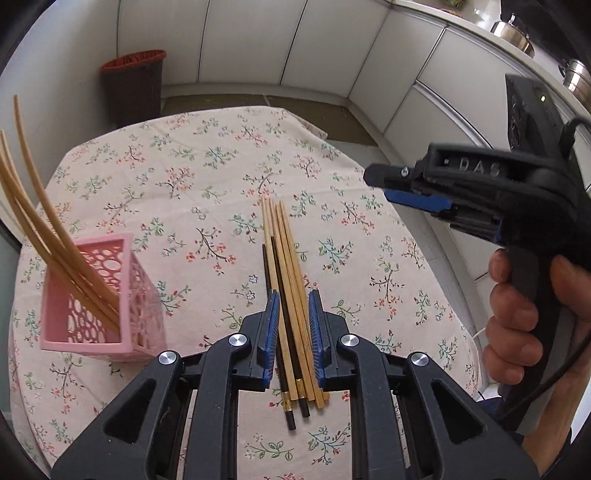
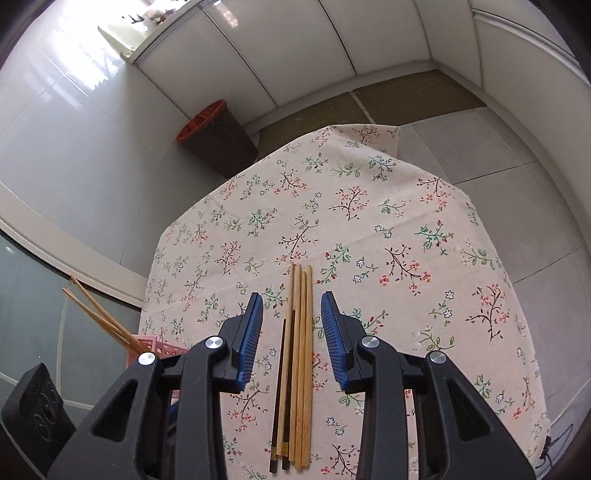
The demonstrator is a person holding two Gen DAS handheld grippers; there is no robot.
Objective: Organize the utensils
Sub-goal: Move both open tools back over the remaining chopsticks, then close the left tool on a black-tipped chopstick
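While chopsticks [image 1: 282, 280] lie mid-table, left claw [image 1: 293, 306] and right claw [image 2: 291, 310] straddle them, apart; cloth edges clear.

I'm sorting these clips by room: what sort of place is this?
Most likely a home kitchen. White cabinet doors line the walls, metal pots sit on the counter, and a small table with a floral tablecloth holds chopsticks beside a pink holder.

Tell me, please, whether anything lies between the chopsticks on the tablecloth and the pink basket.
Nothing visible does: only bare tablecloth separates the chopsticks from the pink basket, which already holds some chopsticks.
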